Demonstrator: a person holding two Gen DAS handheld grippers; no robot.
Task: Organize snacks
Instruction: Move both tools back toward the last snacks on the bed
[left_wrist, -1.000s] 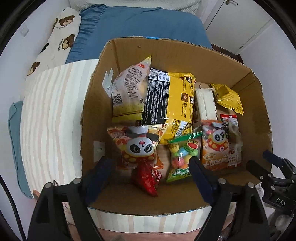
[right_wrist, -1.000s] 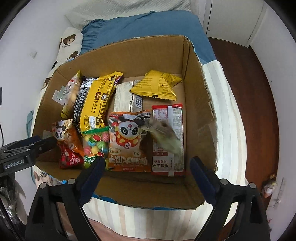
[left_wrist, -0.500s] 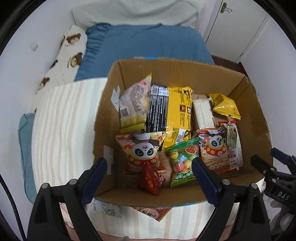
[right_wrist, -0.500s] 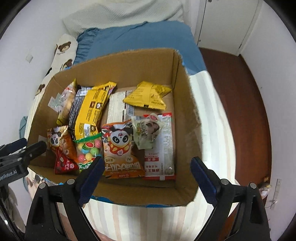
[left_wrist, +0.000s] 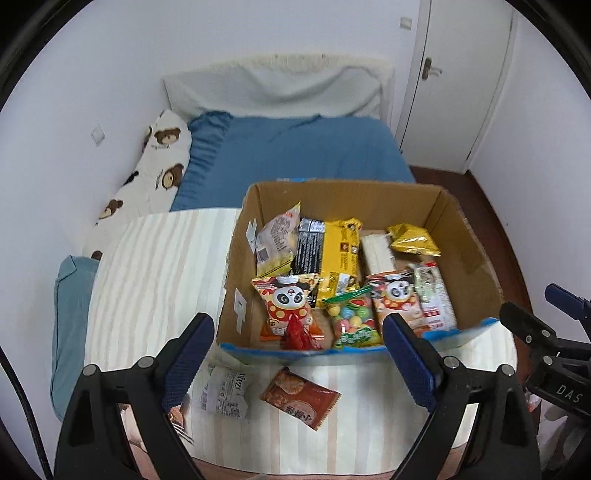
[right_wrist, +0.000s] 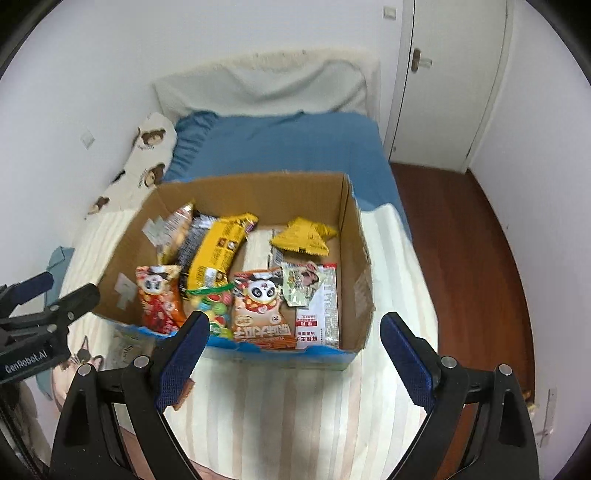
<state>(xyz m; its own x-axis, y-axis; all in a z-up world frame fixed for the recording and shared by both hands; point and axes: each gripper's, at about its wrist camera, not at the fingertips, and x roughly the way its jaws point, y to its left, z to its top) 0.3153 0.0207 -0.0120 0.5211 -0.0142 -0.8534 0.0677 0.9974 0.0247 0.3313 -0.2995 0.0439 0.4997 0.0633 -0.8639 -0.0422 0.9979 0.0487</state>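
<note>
My left jaws: the left gripper (left_wrist: 297, 354) stands wide open with nothing between its blue-padded fingers; a second ago it hung right over the box, now it has pulled up and back so the near rim sits between the fingertips.

My right jaws: the right gripper (right_wrist: 291, 354) is likewise spread wide and empty, and it has risen and backed off the same way.

What I just let go: the small pale-green foil packet (right_wrist: 300, 282), blurred in mid-fall a second ago, now lies still on the flat red-and-white carton (right_wrist: 322, 314), beside the orange panda-print bag (right_wrist: 260, 306).

Box: the open brown cardboard box with a blue lower edge (left_wrist: 463, 258) holds the sorted lot – the long yellow wrapper (left_wrist: 340, 254), the crumpled gold triangular pouch (left_wrist: 412, 240), the clear bag of coloured candy balls (left_wrist: 352, 317) and the rest.

Newly in sight: backing away has uncovered two strays on the cream-striped bedspread (left_wrist: 155, 280) just in front of the box – a flat red-brown rice-cracker pack (left_wrist: 300, 398) and a white printed sachet (left_wrist: 223, 392).

Meaning: I judge the drop done but the task unfinished; those two still need to go into the box, and the left side is nearest.
</note>
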